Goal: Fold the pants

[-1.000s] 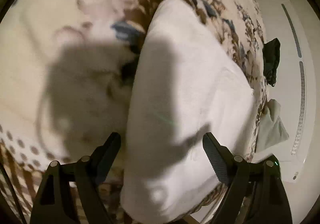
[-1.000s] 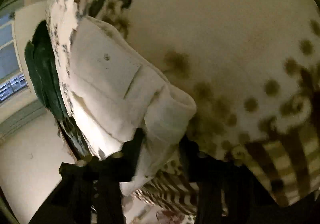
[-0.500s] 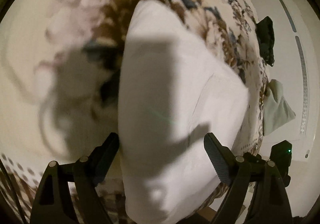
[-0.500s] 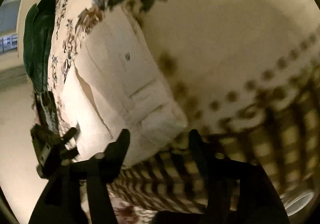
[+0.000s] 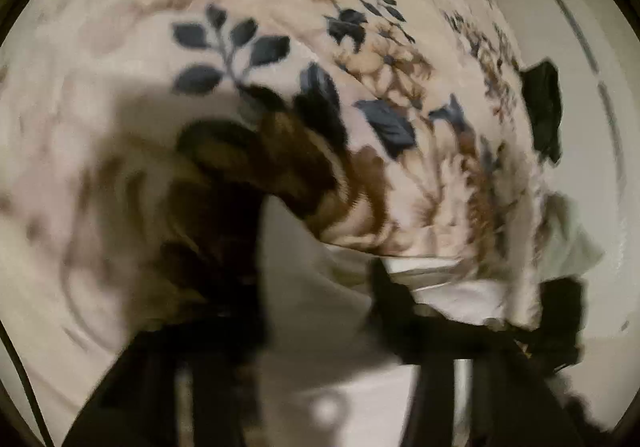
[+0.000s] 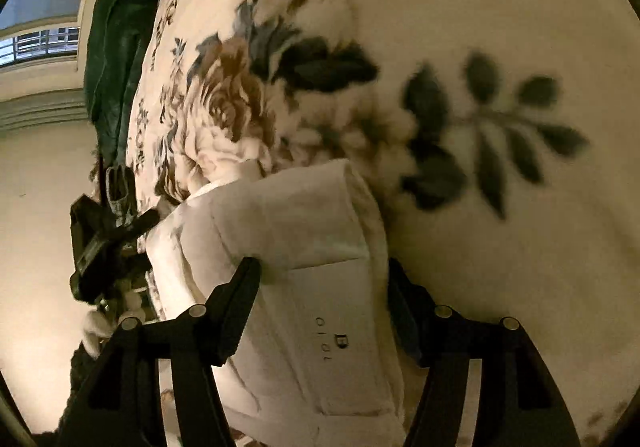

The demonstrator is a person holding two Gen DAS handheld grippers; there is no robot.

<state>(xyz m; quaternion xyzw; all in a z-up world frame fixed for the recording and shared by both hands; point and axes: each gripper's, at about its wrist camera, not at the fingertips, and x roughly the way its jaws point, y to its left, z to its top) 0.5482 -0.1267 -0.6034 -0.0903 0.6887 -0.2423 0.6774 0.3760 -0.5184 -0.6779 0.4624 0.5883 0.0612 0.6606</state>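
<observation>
In our right wrist view, the white pants (image 6: pixel 304 247) lie folded into a thick bundle on the floral blanket (image 6: pixel 500 47), close to its edge. Our right gripper (image 6: pixel 320 303) has its jaws spread wide, one finger on each side of the bundle, and nothing is clamped between them. A small dark printed mark shows on the fabric panel between the fingers. Off that edge, a dark green garment (image 6: pixel 116 47) hangs beside the blanket, and our left gripper (image 6: pixel 108 243) appears just below it, next to the bundle's far end.

The left wrist view is heavily blurred. The pants (image 5: pixel 320 295) sit between the dark fingers of our left gripper (image 5: pixel 316 311), but we cannot tell whether its jaws are clamped or apart.
</observation>
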